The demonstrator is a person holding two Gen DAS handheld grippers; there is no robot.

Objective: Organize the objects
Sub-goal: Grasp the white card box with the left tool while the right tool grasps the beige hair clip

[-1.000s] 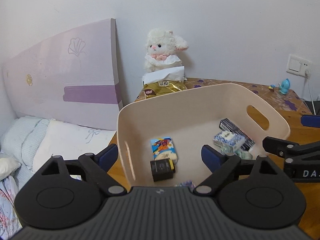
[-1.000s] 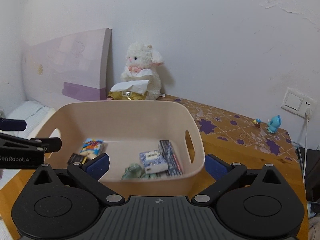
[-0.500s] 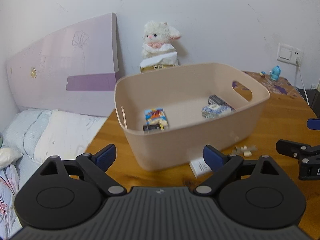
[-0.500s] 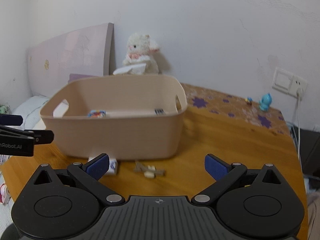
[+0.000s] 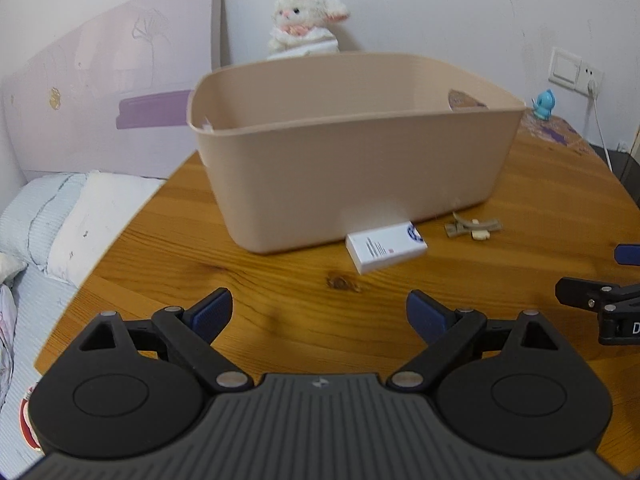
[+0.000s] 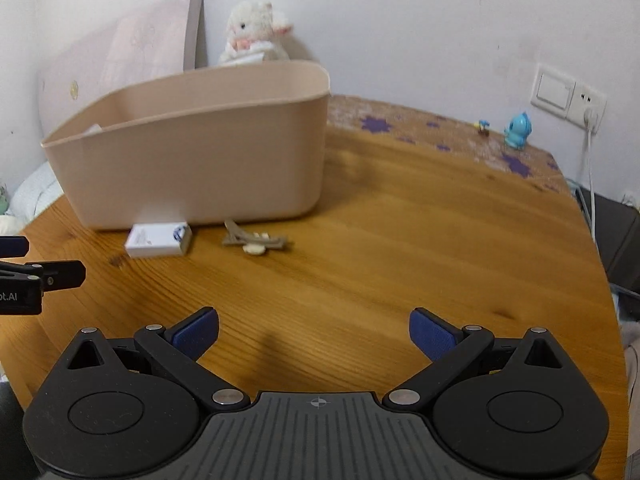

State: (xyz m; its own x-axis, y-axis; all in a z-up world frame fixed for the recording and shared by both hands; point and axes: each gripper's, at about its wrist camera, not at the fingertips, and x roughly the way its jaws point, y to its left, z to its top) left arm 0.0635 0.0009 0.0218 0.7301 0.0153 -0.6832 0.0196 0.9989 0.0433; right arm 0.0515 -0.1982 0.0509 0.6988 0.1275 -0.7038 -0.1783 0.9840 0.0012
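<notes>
Beige plastic storage bin [image 5: 352, 160] with rounded corners stands on the round, honey-coloured wooden table [image 5: 288, 300], and from these low viewpoints its contents are hidden behind the near wall. Just in front of that wall lies a small white rectangular carton with a blue round mark on 1 end [image 5: 386, 246], close to the bin's base; whether it touches the bin cannot be told. To the right of the carton, near it but apart, a tan hair clip with a pale cream piece on it [image 5: 474, 227] lies flat on the wood.

Both grippers hover low over the bare front part of the table, well short of these items. The left gripper [image 5: 319, 312] has its 2 blue-padded fingers spread wide with nothing between them, and the right gripper [image 6: 314, 330] is likewise spread wide and empty.

Behind the bin a fluffy white plush lamb [image 5: 306, 20] sits against the white wall, next to a pale lilac headboard panel [image 5: 108, 96]. Far right on the table stands a small blue figurine [image 6: 518, 130] below a white wall socket [image 6: 568, 94].
</notes>
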